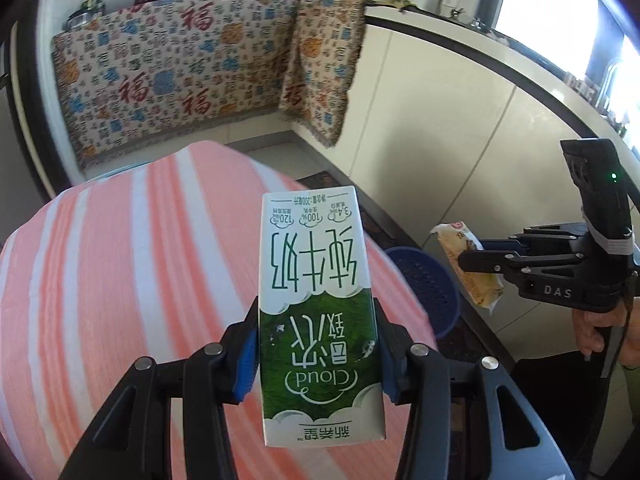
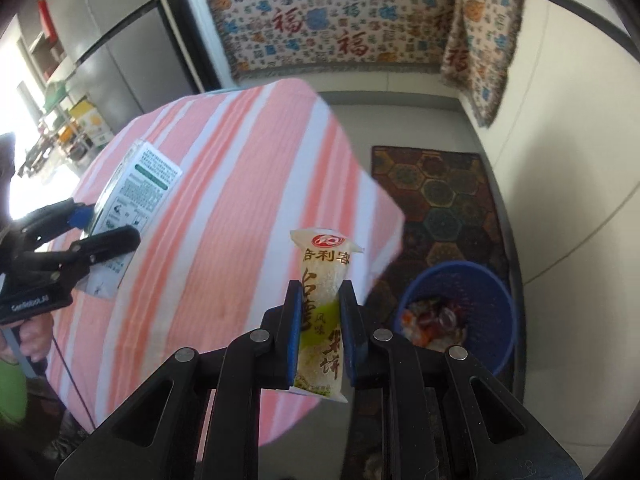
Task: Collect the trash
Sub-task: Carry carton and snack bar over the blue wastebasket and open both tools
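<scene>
A green and white milk carton [image 1: 316, 312] stands between the blue pads of my left gripper [image 1: 316, 344], which is shut on it above the striped table. The same carton [image 2: 132, 192] shows at the left of the right wrist view, held in the left gripper [image 2: 108, 224]. My right gripper [image 2: 320, 320] is shut on a yellow snack wrapper [image 2: 324, 280], lifted beside the table's edge. That wrapper [image 1: 468, 268] and the right gripper [image 1: 476, 256] appear at the right of the left wrist view. A blue perforated bin [image 2: 460, 312] with trash inside stands on the floor below.
The table wears a pink and white striped cloth [image 2: 224, 184]. A patterned rug [image 2: 436, 200] lies under the bin [image 1: 428, 280]. Cream cabinets [image 1: 440, 120] run along the right, a printed cloth [image 1: 172, 68] covers the far counter, and a fridge [image 2: 112, 40] stands at the left.
</scene>
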